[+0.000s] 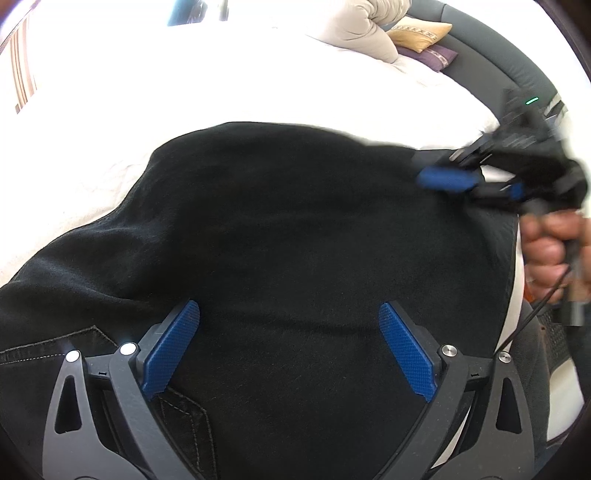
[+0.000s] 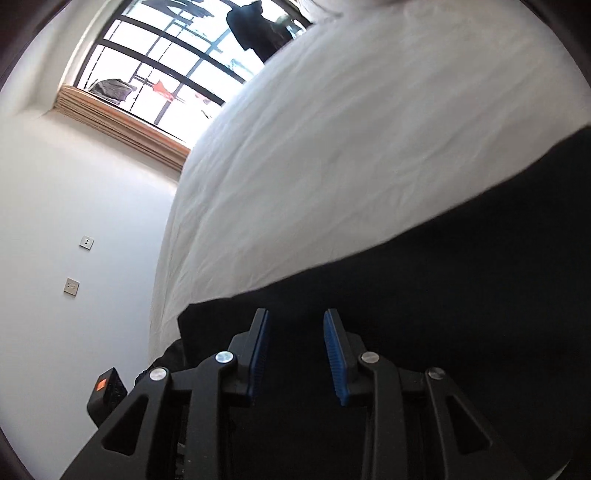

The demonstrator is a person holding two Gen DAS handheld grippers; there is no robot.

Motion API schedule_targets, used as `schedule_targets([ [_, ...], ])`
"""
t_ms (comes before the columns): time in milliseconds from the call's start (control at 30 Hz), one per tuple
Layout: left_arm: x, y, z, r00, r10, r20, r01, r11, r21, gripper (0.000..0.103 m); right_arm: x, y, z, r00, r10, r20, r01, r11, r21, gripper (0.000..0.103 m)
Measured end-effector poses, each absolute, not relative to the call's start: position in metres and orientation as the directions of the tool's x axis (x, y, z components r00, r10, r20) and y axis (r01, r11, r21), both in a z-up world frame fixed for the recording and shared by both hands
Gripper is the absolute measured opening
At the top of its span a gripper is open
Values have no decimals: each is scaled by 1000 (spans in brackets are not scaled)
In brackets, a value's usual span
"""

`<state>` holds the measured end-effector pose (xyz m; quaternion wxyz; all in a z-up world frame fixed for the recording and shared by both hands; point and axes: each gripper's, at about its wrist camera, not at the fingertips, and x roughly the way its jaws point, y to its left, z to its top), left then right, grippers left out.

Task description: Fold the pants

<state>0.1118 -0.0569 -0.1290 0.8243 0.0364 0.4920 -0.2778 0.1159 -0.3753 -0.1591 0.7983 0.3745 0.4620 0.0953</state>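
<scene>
Black pants (image 1: 277,221) lie spread on a white bed (image 1: 184,74), with stitched seams showing at the lower left. My left gripper (image 1: 291,347) hovers just above them, its jaws wide apart and nothing between the blue pads. My right gripper (image 1: 454,181) is a blur over the pants' right edge, held by a hand (image 1: 546,251). In the right wrist view, the right gripper (image 2: 295,350) stands partly open over the black pants (image 2: 443,295) near their edge, with nothing pinched between its pads. White sheet (image 2: 332,147) stretches beyond it.
A cream pillow (image 1: 362,26), a yellow cushion (image 1: 421,35) and a purple one (image 1: 432,57) sit at the bed's far end against a dark headboard (image 1: 480,55). A window (image 2: 166,66), wall sockets (image 2: 86,242) and a black device with an orange label (image 2: 105,391) lie beyond the bed's side.
</scene>
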Motion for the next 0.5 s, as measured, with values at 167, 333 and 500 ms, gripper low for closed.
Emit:
schedule_targets([
  [167, 126, -46, -114, 385, -441, -811, 467, 851, -241, 99, 106, -433, -189, 624, 432, -652, 318, 621, 716, 0],
  [333, 152, -46, -92, 395, -494, -774, 504, 821, -267, 99, 60, -485, -178, 655, 236, -718, 492, 588, 642, 4],
  [500, 187, -64, -115, 285, -501, -817, 568, 775, -277, 99, 38, -451, -165, 675, 386, -629, 309, 626, 716, 45],
])
